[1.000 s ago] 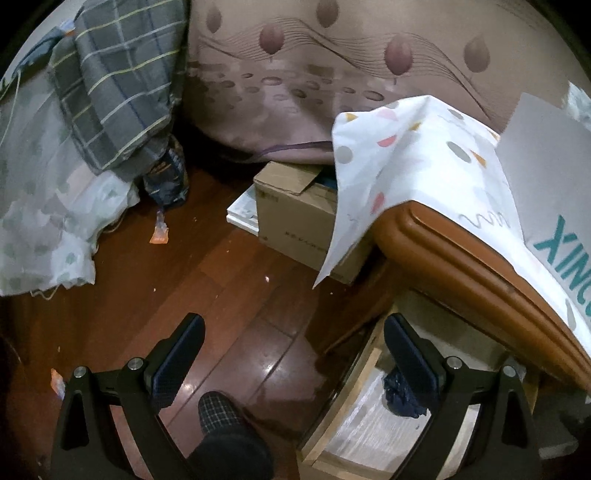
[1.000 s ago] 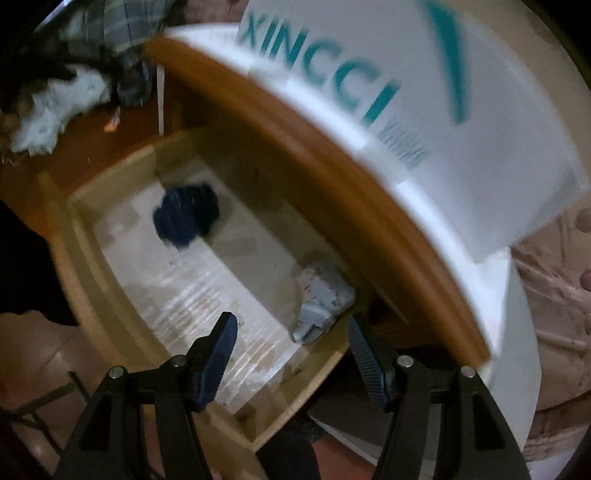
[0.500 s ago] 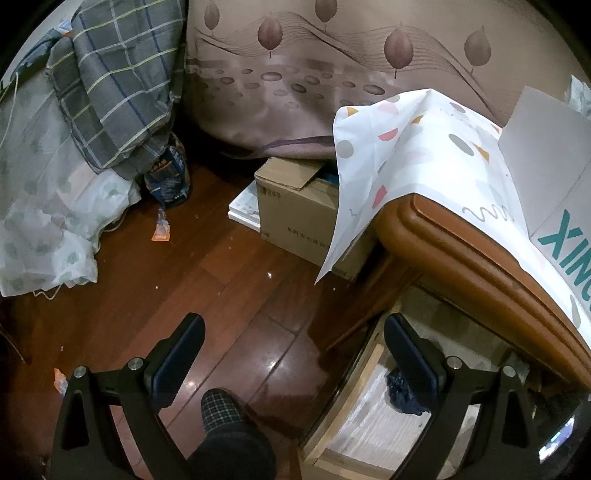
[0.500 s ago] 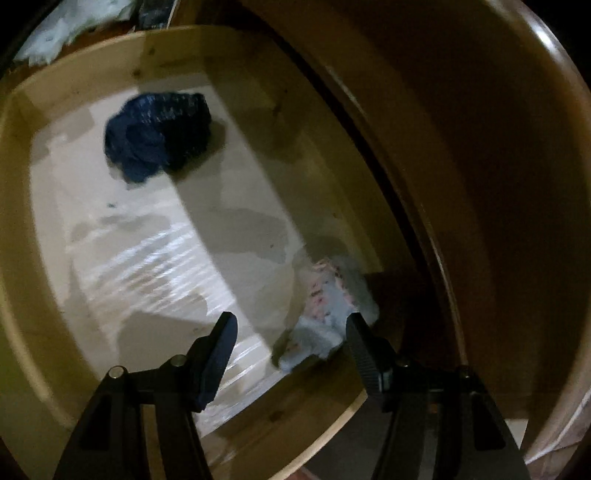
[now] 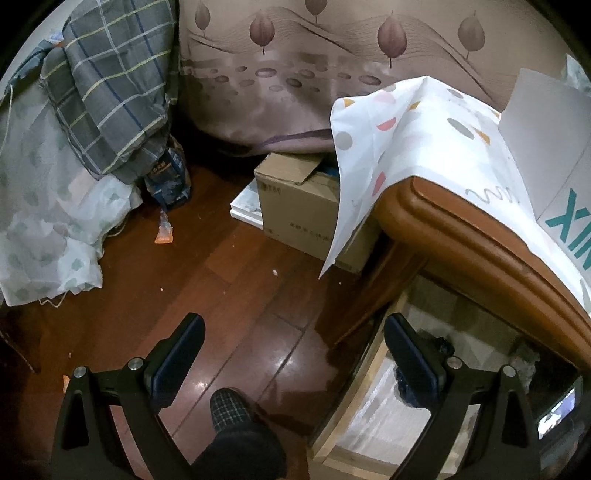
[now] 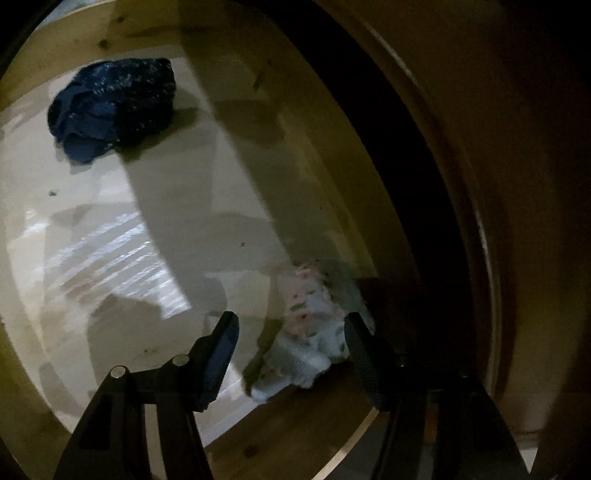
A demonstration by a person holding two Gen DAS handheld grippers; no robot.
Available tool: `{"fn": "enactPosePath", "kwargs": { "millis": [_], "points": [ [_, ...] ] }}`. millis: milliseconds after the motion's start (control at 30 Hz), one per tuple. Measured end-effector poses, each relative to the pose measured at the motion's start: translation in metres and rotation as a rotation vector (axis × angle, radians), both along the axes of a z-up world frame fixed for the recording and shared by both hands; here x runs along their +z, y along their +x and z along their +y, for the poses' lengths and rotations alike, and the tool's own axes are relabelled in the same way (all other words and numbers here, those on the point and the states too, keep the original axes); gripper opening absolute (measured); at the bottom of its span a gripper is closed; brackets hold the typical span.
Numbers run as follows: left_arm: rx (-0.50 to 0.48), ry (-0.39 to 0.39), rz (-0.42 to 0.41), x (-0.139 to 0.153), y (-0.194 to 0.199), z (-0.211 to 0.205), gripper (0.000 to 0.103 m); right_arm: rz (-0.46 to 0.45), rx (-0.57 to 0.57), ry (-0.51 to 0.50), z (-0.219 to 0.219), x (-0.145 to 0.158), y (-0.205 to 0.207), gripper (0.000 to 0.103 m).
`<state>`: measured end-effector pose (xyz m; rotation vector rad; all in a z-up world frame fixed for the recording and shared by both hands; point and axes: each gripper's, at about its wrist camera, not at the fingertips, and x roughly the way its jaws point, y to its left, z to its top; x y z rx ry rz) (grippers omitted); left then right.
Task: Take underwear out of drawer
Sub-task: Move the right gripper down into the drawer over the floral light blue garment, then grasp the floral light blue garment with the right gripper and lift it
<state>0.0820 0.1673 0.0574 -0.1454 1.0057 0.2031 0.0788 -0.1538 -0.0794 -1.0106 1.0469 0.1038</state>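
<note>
In the left wrist view, a cardboard box (image 5: 303,206) stands on the wooden floor (image 5: 229,295) against the side of a bed, its top flaps ajar; what it holds cannot be made out. To its right, the open drawer (image 5: 354,398) juts out from under a brown wooden cabinet top (image 5: 472,251), which is draped with a white patterned cloth (image 5: 406,129). The left gripper (image 5: 293,345) hangs above the floor and the drawer's near corner with its jaws spread wide and nothing between them; a dark bundle lying in the drawer shows just past its right finger. In the right wrist view, the drawer (image 6: 110,22) has a pale lined bottom and holds two pieces of clothing. At the left, toward the far corner, lies a crumpled dark blue underwear (image 6: 110,107), well apart from the gripper. At the right, close against the drawer's side wall, lies a light patterned underwear (image 6: 310,332), white with small coloured specks. The right gripper (image 6: 290,338) is down inside the drawer with its jaws closing, and the light piece sits between them: it is just beside the right finger, perhaps brushing it, while a clear gap remains to the left finger, so the cloth is not yet pinched.
</note>
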Motion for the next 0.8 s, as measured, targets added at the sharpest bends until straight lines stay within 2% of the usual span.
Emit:
{"fn": "enactPosePath", "kwargs": {
  "millis": [233,433,800],
  "points": [
    [-0.029,0.031,0.007,-0.003,0.001,-0.01,0.097,-0.026,-0.02,-0.008,-0.012,-0.01,0.007,0.059],
    [-0.062,0.051,-0.002,-0.002,0.001,-0.019,0.097,-0.071,-0.024,0.04,-0.018,-0.01,0.006,0.061],
    [-0.094,0.079,-0.004,-0.002,0.0,-0.026,0.097,-0.074,-0.025,0.051,-0.03,-0.017,0.011,0.059]
  ]
}}
